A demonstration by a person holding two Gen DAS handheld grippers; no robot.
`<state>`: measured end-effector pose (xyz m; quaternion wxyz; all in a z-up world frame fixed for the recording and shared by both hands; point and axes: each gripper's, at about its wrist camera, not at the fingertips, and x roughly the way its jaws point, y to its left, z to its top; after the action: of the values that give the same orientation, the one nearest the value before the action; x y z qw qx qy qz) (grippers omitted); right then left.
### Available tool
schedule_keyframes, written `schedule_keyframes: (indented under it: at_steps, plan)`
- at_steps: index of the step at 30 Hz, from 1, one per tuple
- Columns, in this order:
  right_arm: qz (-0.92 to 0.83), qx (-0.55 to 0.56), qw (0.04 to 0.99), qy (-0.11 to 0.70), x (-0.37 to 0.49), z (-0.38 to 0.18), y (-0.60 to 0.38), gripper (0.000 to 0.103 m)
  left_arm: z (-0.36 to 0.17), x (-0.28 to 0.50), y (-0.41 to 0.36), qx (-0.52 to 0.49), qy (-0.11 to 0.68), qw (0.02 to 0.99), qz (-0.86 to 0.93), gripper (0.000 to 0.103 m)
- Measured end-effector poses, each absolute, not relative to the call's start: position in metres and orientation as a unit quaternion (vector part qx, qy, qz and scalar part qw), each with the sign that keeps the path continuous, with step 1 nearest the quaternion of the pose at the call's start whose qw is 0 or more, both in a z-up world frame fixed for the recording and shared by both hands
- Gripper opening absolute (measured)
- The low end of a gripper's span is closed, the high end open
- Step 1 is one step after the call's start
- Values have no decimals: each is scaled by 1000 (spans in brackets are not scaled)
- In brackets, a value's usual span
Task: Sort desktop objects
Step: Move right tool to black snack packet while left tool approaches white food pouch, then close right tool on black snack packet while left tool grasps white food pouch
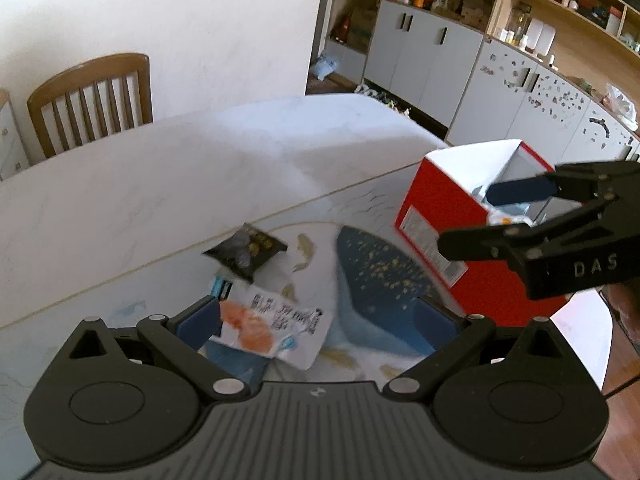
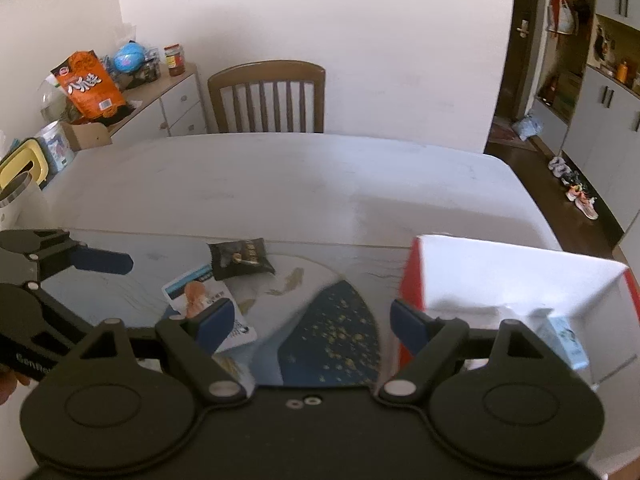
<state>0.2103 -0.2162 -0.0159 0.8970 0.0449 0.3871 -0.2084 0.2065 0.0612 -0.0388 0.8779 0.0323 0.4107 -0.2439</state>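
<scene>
Mid-sort: two packets left on the mat, box partly filled.

Both jaws are spread and hold nothing; the left gripper (image 1: 316, 320) hovers over the white snack packet with orange print (image 1: 272, 326), the black foil packet (image 1: 246, 252) at its 11 o'clock, and the open red-and-white cardboard box (image 1: 452, 216) at 2 o'clock under the right gripper (image 2: 310, 322). Next, probably, a low pinch on the flat packet's edge. A blue-patterned mat (image 2: 332, 332) covers the white table (image 2: 280, 176); a wooden chair (image 2: 266, 96) stands at 12.
</scene>
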Motion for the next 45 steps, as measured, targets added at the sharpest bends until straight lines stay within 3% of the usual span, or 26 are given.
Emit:
schedule_keyframes:
  at_steps: [17, 45]
  plan:
    - [-173, 39, 894, 410, 283, -50, -211, 85, -80, 251, 105, 18, 435, 875, -210, 103]
    - [-134, 40, 874, 465, 356, -114, -233, 85, -127, 272, 98, -25, 444, 860, -249, 102]
